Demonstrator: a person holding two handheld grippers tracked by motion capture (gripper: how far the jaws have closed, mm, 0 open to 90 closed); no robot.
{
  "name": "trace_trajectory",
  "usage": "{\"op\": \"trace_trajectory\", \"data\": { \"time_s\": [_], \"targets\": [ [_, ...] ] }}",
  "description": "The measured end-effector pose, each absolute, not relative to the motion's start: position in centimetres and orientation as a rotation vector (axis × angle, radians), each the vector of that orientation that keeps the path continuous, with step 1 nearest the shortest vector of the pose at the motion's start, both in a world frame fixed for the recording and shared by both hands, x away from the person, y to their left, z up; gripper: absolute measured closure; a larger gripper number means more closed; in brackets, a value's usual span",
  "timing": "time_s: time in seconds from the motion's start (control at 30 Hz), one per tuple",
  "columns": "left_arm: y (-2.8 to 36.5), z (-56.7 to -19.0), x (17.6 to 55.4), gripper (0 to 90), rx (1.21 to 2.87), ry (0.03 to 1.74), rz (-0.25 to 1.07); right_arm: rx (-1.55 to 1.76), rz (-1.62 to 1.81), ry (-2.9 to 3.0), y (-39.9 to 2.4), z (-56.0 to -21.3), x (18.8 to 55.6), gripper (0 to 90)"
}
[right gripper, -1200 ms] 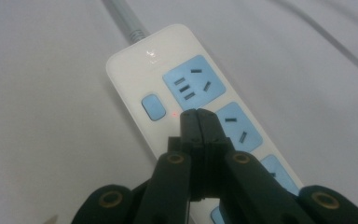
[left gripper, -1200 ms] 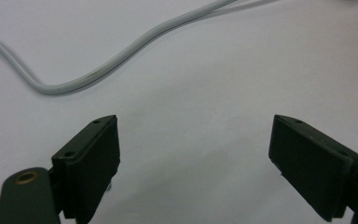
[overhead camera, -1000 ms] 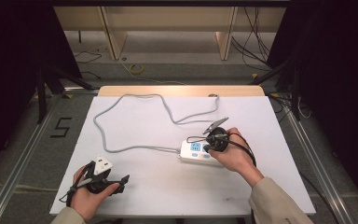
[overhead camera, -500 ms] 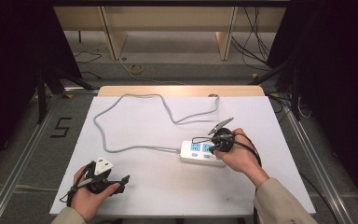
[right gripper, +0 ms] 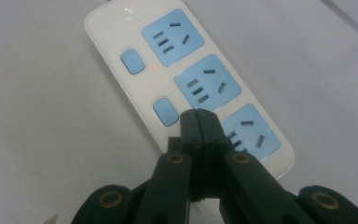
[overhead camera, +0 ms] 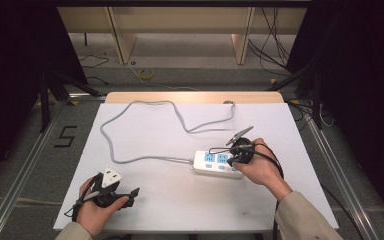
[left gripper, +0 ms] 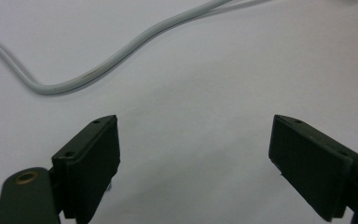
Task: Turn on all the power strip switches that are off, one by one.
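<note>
The white power strip [overhead camera: 219, 164] lies flat on the white table [overhead camera: 180, 210], right of the middle, well away from every edge, with bare surface in front of it. The right gripper [right gripper: 199, 122] has its 2 jaws pressed together, grasping nothing, with the tips over the strip beside the second blue button [right gripper: 166, 112]. The left gripper [left gripper: 193, 154] is spread wide and empty near the front left edge, and the grey cable [left gripper: 116, 56] curves past beyond it.
</note>
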State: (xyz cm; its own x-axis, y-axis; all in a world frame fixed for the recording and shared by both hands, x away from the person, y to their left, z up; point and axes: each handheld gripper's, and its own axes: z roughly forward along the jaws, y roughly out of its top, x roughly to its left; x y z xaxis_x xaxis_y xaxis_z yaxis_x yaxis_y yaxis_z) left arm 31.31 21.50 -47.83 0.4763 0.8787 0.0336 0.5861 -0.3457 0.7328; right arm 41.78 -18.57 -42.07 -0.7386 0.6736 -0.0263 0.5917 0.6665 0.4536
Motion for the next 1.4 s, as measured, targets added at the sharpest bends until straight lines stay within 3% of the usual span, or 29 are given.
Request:
{"op": "trace_trajectory", "data": {
  "time_s": [1.4],
  "targets": [
    [21.56, -47.83, 31.28, 16.2, 2.059, 1.212, 0.568, 1.06, 0.531, 2.751, -19.29, -42.91, 42.2, 90.0]
  ]
}}
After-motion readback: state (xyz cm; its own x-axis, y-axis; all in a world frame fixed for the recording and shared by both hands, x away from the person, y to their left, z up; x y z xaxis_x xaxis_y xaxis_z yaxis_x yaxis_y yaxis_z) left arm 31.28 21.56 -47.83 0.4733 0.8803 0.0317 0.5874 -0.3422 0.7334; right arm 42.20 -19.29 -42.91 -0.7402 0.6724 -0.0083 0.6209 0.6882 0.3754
